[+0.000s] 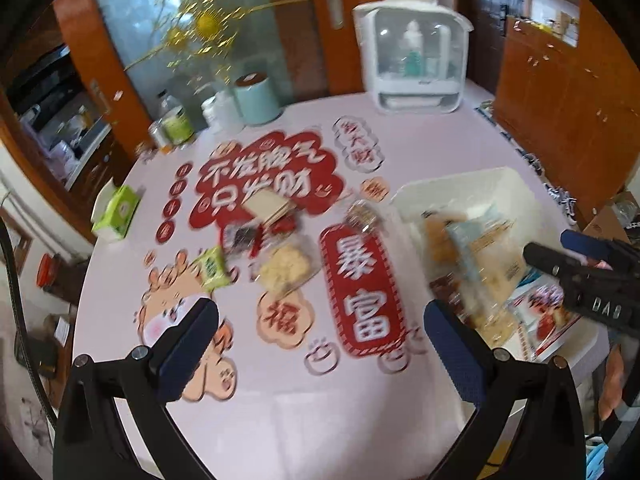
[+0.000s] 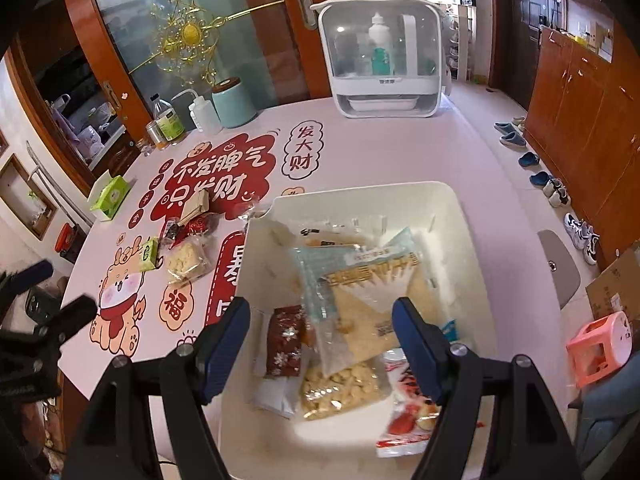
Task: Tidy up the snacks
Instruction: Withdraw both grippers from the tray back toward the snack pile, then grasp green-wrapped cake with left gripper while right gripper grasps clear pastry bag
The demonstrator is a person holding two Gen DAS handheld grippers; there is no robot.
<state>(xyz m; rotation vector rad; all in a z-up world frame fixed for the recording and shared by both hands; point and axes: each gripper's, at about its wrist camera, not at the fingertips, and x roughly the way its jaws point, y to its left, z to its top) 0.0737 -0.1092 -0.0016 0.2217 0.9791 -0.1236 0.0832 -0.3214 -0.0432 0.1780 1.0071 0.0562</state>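
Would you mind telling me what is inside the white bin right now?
The white bin holds a pale blue packet on top, a dark red wrapper, a clear bag of yellow pieces and a red-and-white packet. Whatever lies beneath these is covered.

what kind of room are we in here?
Probably a home dining area near the entrance: a round table with a printed festive cover, wooden cabinets, and shoes lined along the floor.

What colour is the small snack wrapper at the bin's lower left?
Dark red-brown wrapper with pale flower marks, clearest in the right wrist view.
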